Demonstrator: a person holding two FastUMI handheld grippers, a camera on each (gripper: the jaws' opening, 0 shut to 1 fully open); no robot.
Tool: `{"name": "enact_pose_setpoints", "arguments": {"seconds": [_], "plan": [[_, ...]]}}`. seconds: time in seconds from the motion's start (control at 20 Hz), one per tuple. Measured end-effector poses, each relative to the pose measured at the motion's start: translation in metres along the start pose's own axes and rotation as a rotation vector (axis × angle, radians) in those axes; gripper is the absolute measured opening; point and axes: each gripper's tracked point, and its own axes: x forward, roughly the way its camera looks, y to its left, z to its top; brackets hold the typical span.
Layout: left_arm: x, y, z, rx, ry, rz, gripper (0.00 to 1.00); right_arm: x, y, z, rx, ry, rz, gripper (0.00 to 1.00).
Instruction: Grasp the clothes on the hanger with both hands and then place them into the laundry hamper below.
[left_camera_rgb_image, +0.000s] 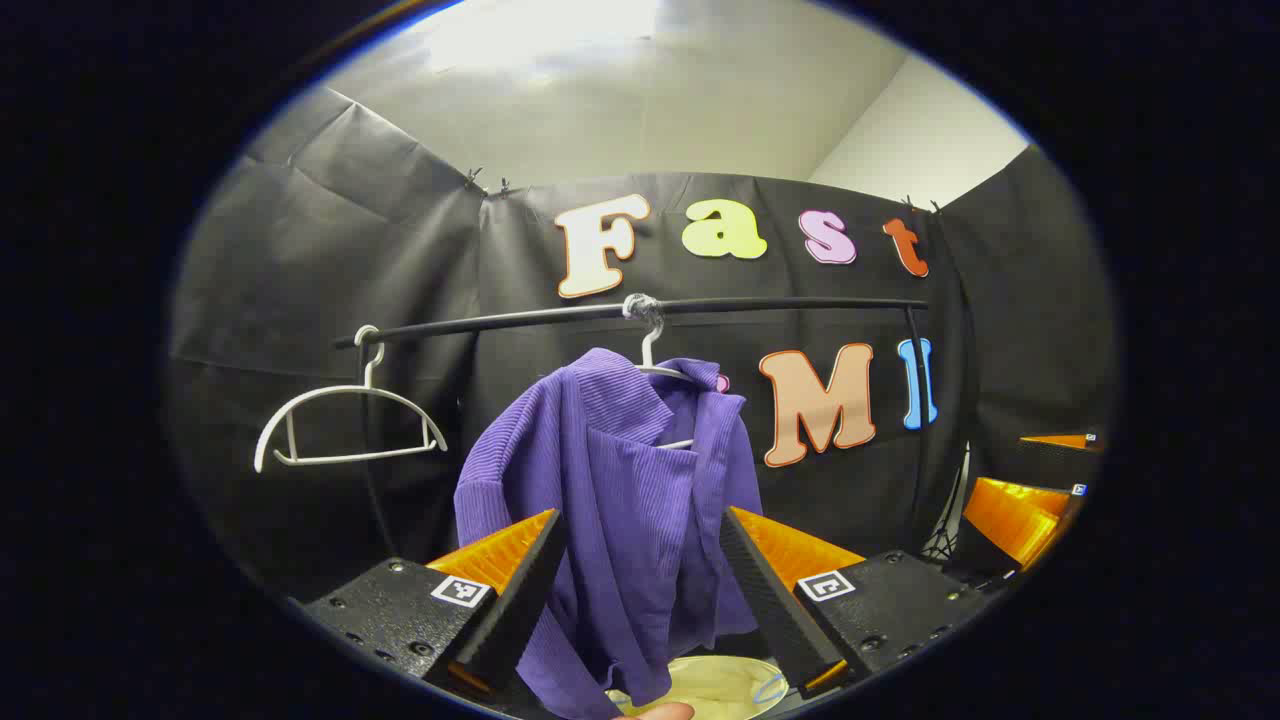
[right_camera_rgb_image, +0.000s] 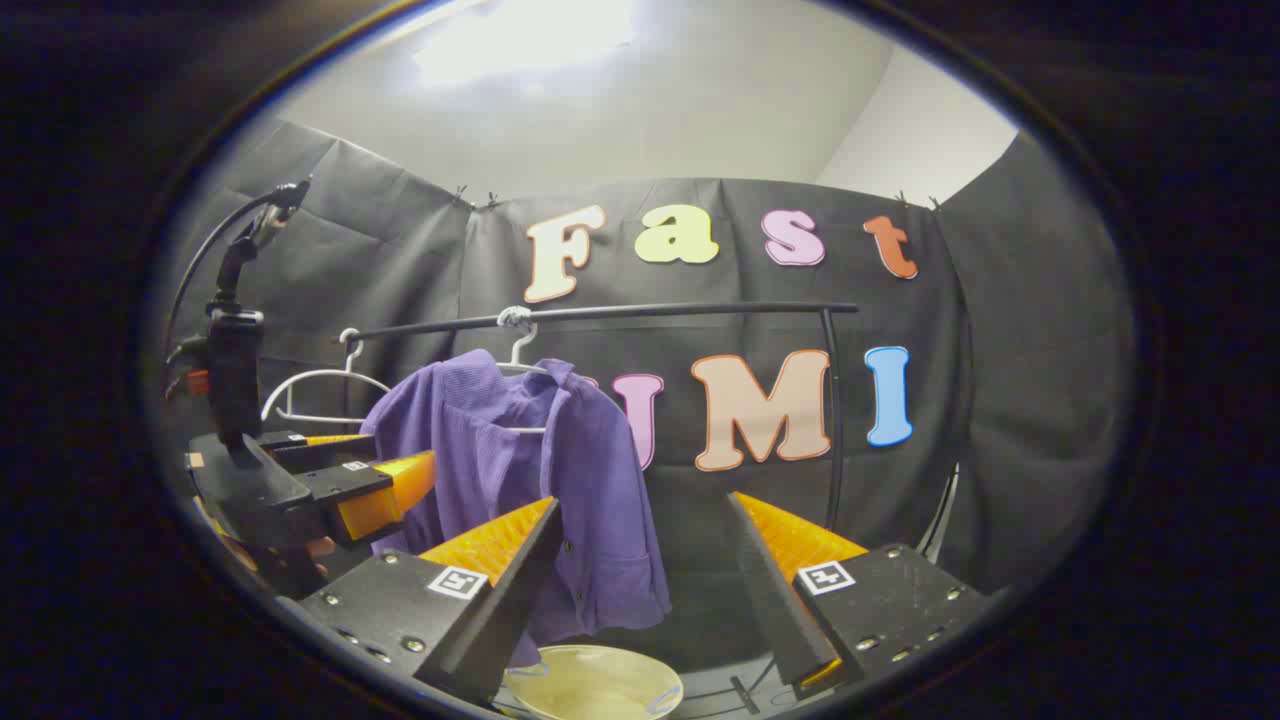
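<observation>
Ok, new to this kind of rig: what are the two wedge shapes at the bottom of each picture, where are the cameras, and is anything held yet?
Each picture comes from a fisheye camera riding on hand-held tongs, looking along their two fingers; those are the wedges. The left gripper view shows the left tongs open, with a purple shirt seen between the fingers. The shirt hangs on a white hanger from a black rail; an empty hanger hangs beside it. The right gripper view shows the right tongs open too, with the left tongs farther off. A pale hamper sits below. Nothing is held.
</observation>
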Motion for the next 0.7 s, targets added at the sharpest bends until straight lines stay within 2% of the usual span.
{"name": "enact_pose_setpoints", "arguments": {"seconds": [0.05, 0.1, 0.2, 0.5, 0.7], "plan": [[-0.001, 0.001, 0.000, -0.010, 0.000, 0.000, 0.94, 0.001, 0.000, 0.000, 0.008, 0.004, 0.002, 0.96], [-0.002, 0.000, 0.001, -0.019, 0.002, -0.005, 0.99, 0.002, 0.001, 0.000, 0.016, 0.004, 0.008, 0.96], [-0.003, 0.000, 0.002, -0.026, 0.002, -0.010, 0.99, 0.001, 0.002, 0.000, 0.018, 0.004, 0.010, 0.98], [-0.008, 0.000, 0.009, -0.023, -0.017, -0.016, 0.98, 0.003, 0.014, 0.001, 0.001, -0.002, 0.033, 0.96], [-0.008, 0.003, 0.011, -0.017, -0.035, 0.007, 0.98, 0.010, 0.017, -0.001, -0.013, -0.009, 0.044, 0.96]]}}
